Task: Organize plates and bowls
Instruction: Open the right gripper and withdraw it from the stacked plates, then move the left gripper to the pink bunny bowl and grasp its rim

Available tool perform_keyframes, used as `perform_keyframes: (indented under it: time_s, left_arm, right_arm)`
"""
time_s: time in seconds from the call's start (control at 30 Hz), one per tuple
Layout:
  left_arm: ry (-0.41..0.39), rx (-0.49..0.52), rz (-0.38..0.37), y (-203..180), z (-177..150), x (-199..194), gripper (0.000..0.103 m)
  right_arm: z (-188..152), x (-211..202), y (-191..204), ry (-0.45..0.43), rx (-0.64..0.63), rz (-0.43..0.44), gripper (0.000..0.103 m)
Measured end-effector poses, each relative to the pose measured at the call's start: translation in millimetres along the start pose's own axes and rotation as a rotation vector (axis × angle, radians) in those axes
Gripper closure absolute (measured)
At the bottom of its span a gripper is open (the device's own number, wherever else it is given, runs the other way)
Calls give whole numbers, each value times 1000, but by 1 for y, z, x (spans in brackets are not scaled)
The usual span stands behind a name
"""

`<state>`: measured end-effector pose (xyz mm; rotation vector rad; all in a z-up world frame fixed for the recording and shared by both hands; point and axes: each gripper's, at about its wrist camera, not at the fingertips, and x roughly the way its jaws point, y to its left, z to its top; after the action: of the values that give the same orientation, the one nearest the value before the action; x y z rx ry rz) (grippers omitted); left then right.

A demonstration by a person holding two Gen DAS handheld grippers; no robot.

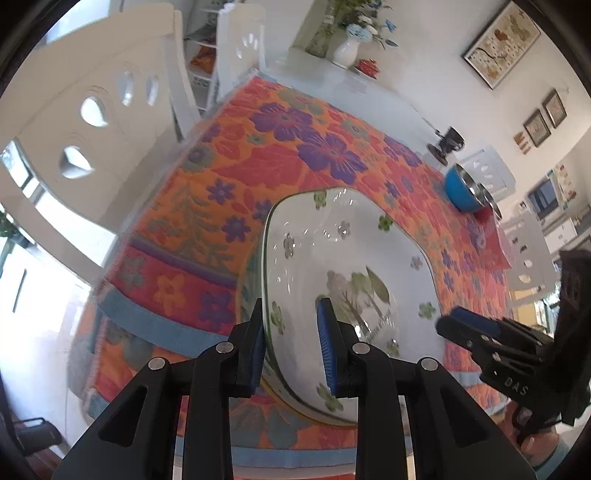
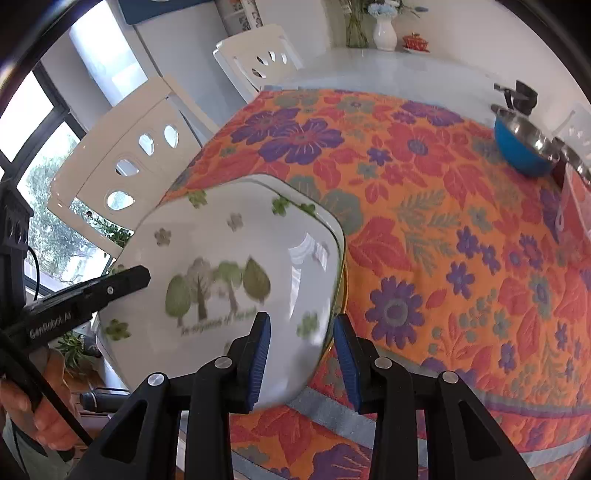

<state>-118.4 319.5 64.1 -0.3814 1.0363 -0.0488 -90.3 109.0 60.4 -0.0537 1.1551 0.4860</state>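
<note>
Plate (image 1: 343, 258) at near edge of tablecloth (image 1: 258, 155), bowl (image 1: 460, 192) far right, vase (image 1: 345, 51) behind

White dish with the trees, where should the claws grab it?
By its raised rim on opposite sides, from above. The white dish is wide and deep-walled, so the left claw and right claw each straddle the wall, one finger inside, one outside.

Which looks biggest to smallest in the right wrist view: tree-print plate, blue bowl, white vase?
1. tree-print plate, largest, though nearest the camera, which inflates it
2. blue bowl
3. white vase, smallest, but farthest away, so true size is unsure
</note>
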Motion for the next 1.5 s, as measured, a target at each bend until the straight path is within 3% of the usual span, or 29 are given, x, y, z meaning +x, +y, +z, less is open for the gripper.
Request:
perform_keyframes:
  time_s: [0.07,0.2,0.6,0.73,0.87,0.97,1.03,1.1,1.23,1.37,1.5]
  left_arm:
    - [-26,-2,33,6,3,-6,81]
    - [-35,-33,11,15,7,-10,79]
    - [-48,23,1,-12,17,-28,79]
    - [-132,67,-26,-37,31,-66,79]
    - [-262,139,-93,-77,50,-123,76]
    - [-355,191,-137,-112,61,-159,61]
    - [-405,203,-173,-129,67,-174,29]
    - [-450,206,-194,-144,71,-182,17]
    - [-425,252,-234,-175,86,-170,17]
    - [-336,315,-279,-212,101,-128,17]
    - [-250,362,-311,-239,112,-87,17]
  right_arm:
    - [-1,-3,3,-6,-13,-11,68]
    - [-9,1,6,21,-23,-7,66]
    - [-25,-11,21,45,-67,9,64]
    - [-18,-45,16,-7,-28,9,64]
    - [-3,-111,12,-155,14,7,60]
    - [3,-165,6,-297,58,4,39]
    - [4,-192,-1,-374,87,5,23]
    - [2,-215,-11,-441,132,6,15]
    - [-2,-216,-47,-438,276,21,11]
    - [-13,-198,-90,-398,441,72,11]
    - [-12,-192,-138,-397,569,58,11]
